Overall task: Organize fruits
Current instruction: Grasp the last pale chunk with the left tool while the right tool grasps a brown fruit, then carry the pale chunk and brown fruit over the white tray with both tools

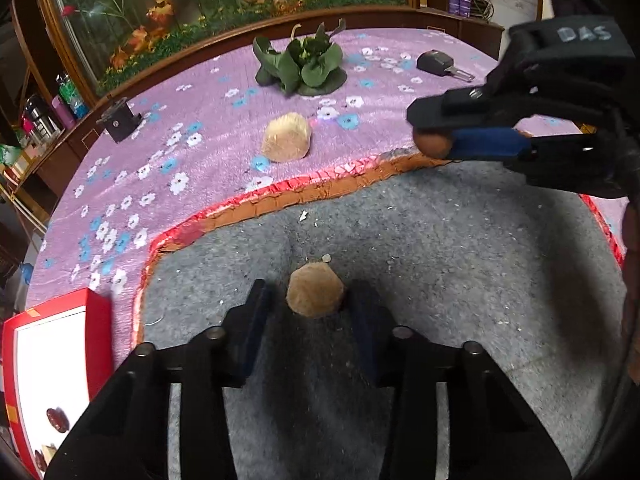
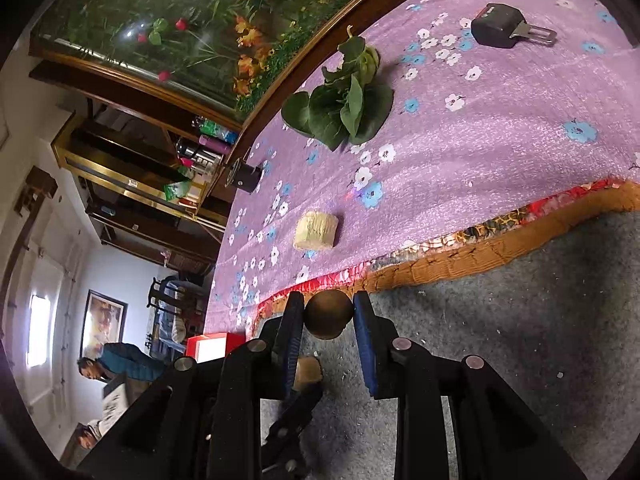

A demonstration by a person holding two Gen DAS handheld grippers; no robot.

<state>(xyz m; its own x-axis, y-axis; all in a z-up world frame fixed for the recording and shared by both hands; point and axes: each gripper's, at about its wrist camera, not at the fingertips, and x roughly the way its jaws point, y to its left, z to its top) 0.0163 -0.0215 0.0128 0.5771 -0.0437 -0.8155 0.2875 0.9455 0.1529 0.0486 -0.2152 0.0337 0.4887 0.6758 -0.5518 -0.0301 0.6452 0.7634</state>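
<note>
Right gripper (image 2: 329,318) is clamping a small round brown fruit (image 2: 329,319), raised above the grey felt mat (image 2: 500,320). Left gripper (image 1: 308,300) is straddling a tan fuzzy fruit (image 1: 315,289) lying on the mat; pad contact cannot be told.

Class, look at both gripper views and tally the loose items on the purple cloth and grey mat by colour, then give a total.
Tan or beige: 2, the fuzzy tan fruit and the beige block
Brown: 1, the round brown fruit
Green: 1, the leafy bunch
Black: 2, the buckle piece and the black mount
Total: 6
</note>
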